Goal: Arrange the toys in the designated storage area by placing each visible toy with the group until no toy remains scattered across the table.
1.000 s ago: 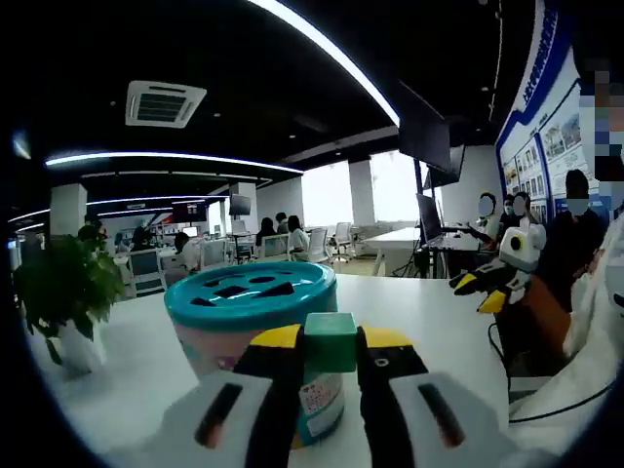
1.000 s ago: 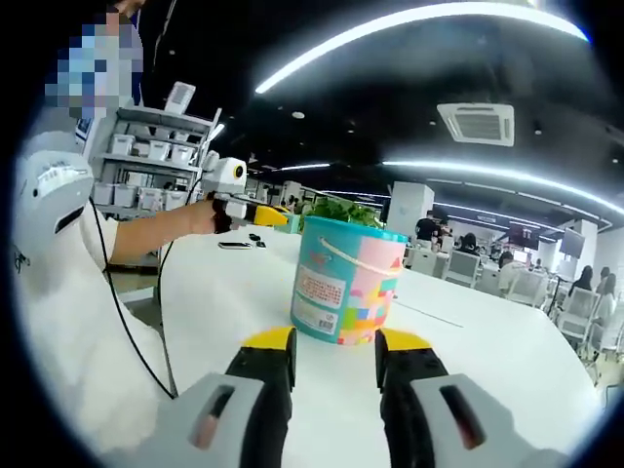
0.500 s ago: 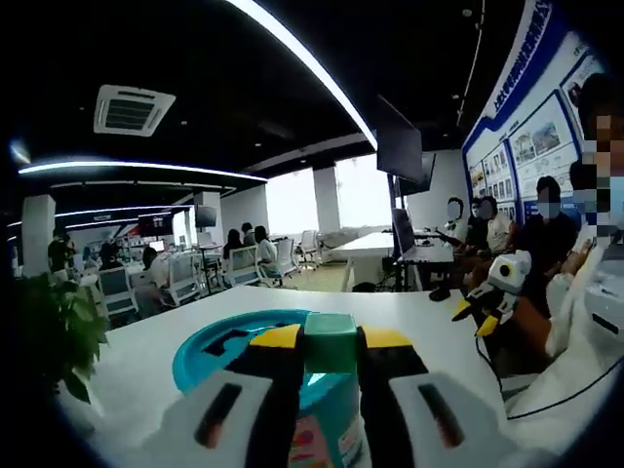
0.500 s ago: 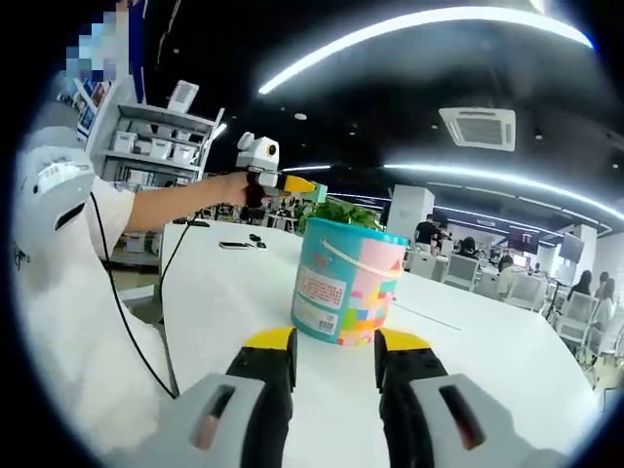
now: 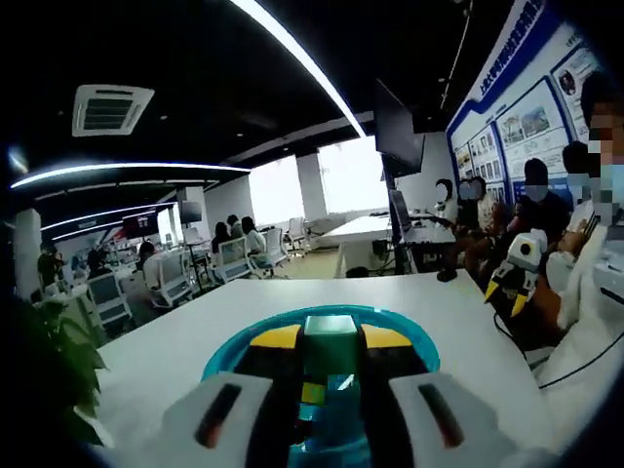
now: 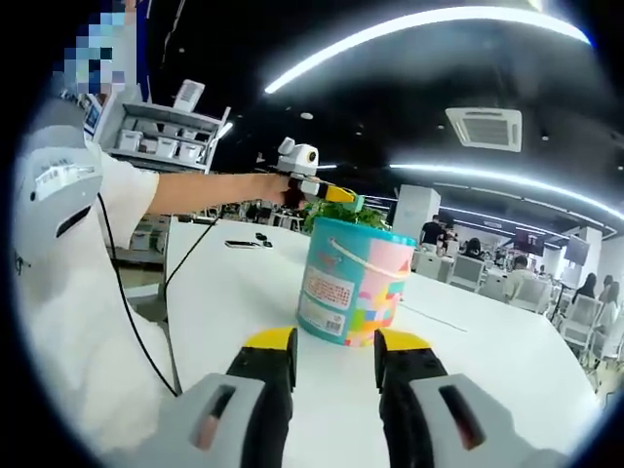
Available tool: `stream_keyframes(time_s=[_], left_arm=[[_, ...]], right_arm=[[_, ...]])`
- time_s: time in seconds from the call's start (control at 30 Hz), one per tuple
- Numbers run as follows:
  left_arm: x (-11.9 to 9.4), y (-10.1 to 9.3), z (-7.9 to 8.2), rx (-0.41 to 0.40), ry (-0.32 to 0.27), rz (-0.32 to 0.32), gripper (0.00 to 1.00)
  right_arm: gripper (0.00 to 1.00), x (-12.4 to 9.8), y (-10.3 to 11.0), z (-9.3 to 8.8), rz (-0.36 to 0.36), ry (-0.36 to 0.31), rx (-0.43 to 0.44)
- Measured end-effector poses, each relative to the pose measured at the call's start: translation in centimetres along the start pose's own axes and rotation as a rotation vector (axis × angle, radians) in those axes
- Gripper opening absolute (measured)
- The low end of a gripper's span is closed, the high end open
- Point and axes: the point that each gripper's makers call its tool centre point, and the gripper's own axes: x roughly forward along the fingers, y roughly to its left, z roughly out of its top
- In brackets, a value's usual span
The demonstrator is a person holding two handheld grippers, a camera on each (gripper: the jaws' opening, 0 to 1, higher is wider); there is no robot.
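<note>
Left gripper [image 5: 330,336]: we grip a small green plastic cube [image 5: 330,330], poised over the lid slots for dropping. Right gripper [image 6: 334,343]: jaws parted, holding nothing. Beyond them, colourful round plastic bucket [image 6: 351,290] with teal slotted lid [image 5: 414,336] on white table [image 6: 468,351].

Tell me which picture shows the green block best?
The left gripper view: the green block sits close up between the left gripper tips, above the bucket lid. In the right gripper view it is a tiny green speck over the bucket.

No legible text anywhere.
</note>
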Motion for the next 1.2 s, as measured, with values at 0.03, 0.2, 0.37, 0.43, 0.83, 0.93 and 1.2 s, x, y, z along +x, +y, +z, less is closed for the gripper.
stream_keyframes(time_s=[0.03,0.2,0.37,0.43,0.83,0.93,1.2], left_arm=[[0.2,0.4,-0.4,-0.009,0.006,0.003,0.21],[0.2,1.0,-2.5,-0.140,0.016,-0.018,0.21],[0.1,1.6,-2.5,-0.062,0.018,0.006,0.21],[0.3,1.5,-2.6,-0.070,0.018,-0.009,0.21],[0.6,0.5,-3.0,-0.161,0.043,-0.006,0.21],[0.5,1.2,-3.0,-0.107,0.066,-0.002,0.21],[0.6,1.3,-3.7,-0.172,0.124,-0.025,0.22]], right_arm=[[0.32,0.1,-0.1,0.0,-0.003,0.002,0.001],[0.32,0.3,-0.2,0.1,0.000,-0.003,0.005],[0.32,0.7,-0.4,-0.4,0.002,0.008,0.011],[0.31,0.9,-0.7,-0.5,-0.004,0.014,0.014],[0.32,1.5,-0.5,0.8,0.024,-0.019,0.019],[0.32,1.1,0.5,1.1,0.039,-0.038,0.012],[0.32,-0.8,3.1,2.3,0.053,-0.069,0.012]])
